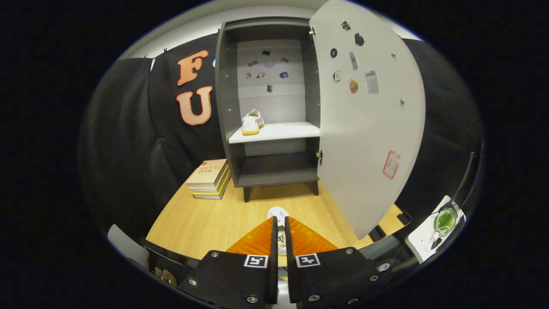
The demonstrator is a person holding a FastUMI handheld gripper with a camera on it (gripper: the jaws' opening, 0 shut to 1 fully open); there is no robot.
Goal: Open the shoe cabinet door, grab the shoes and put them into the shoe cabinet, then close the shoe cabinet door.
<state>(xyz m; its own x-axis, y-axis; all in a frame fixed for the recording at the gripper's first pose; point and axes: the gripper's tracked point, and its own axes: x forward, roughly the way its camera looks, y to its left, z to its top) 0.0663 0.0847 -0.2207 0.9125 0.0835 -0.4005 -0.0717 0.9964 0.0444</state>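
the shoe cabinet (268, 107) stood at the far side of the wooden table (201, 219), its door (369, 128) swung fully open to the right, so the opening step appeared complete. one white sneaker with a yellowish sole (252, 122) rested on the left part of the pale middle shelf (283, 131), which suggested that the first shoe was already stowed. the gripper (279, 234) was near the viewer, well short of the cabinet, with its fingers drawn almost together and pinching a second white shoe (279, 214), of which a rounded end showed just ahead of the fingertips. judged from this arrangement, the remaining work was to carry this shoe to the shelf, release it, and close the door. most of the held shoe was hidden behind and between the fingers, so its orientation and the exact grip point could not be told. the small dark items on the cabinet's back panel and on the inner face of the door were too small to identify. a stack of books (209, 178) lay on the table left of the cabinet's base, and clutter at the near right, beyond the table edge, was cut off and indistinct.
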